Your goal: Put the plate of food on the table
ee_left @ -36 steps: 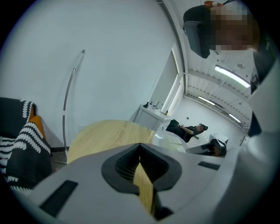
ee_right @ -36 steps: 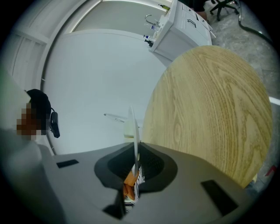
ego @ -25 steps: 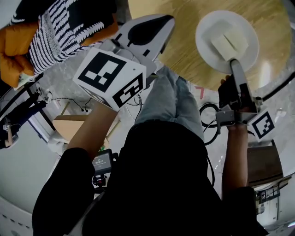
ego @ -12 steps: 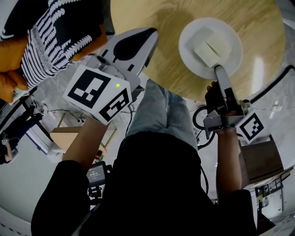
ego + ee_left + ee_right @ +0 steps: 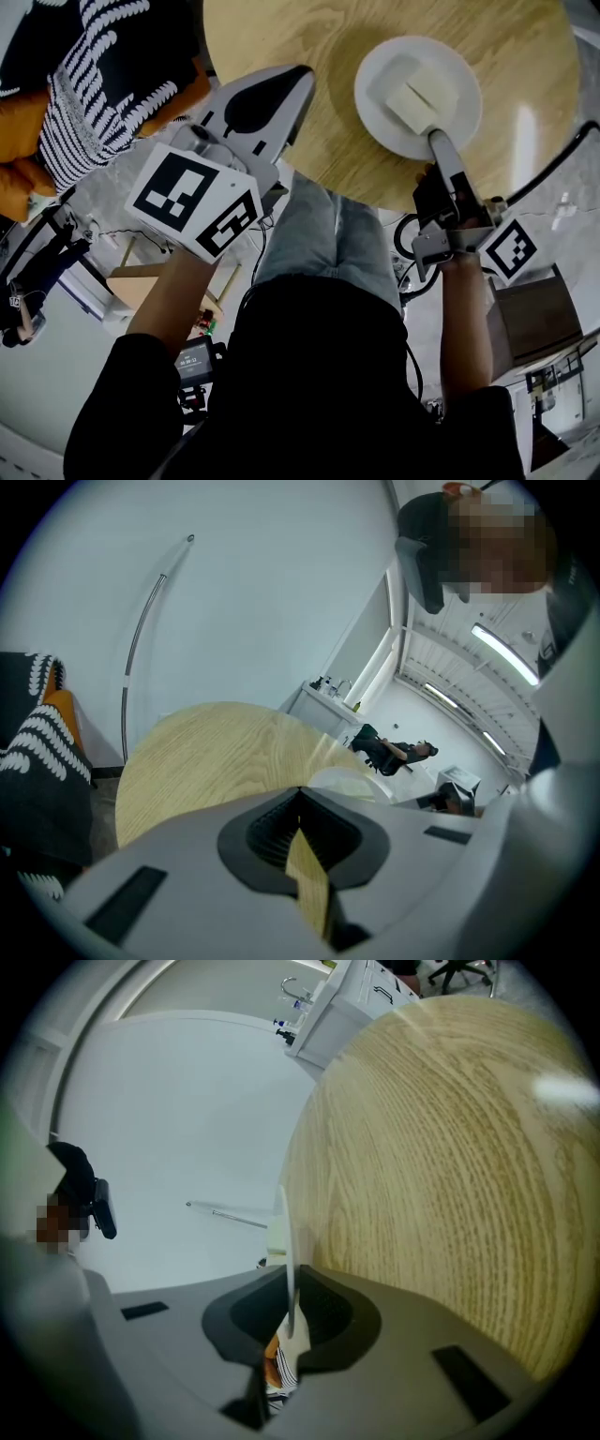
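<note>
A white plate (image 5: 466,117) carrying a pale block of food (image 5: 419,91) is over the near part of the round wooden table (image 5: 300,37). My right gripper (image 5: 433,137) is shut on the plate's near rim. In the right gripper view the plate (image 5: 284,1227) shows edge-on between the jaws, with the table (image 5: 450,1166) beside it. Whether the plate rests on the wood I cannot tell. My left gripper (image 5: 300,75) hovers at the table's near left edge, shut and holding nothing. In the left gripper view, the table (image 5: 206,752) and the plate (image 5: 342,782) lie ahead.
A black-and-white striped cloth (image 5: 103,84) lies on an orange cushion (image 5: 19,169) left of the table. The person's legs (image 5: 328,225) are just below the table edge. Cables (image 5: 405,248) and a brown box (image 5: 534,319) sit on the floor at right.
The plate and my right gripper have moved further in over the table. The left gripper has come in to the table's edge.
</note>
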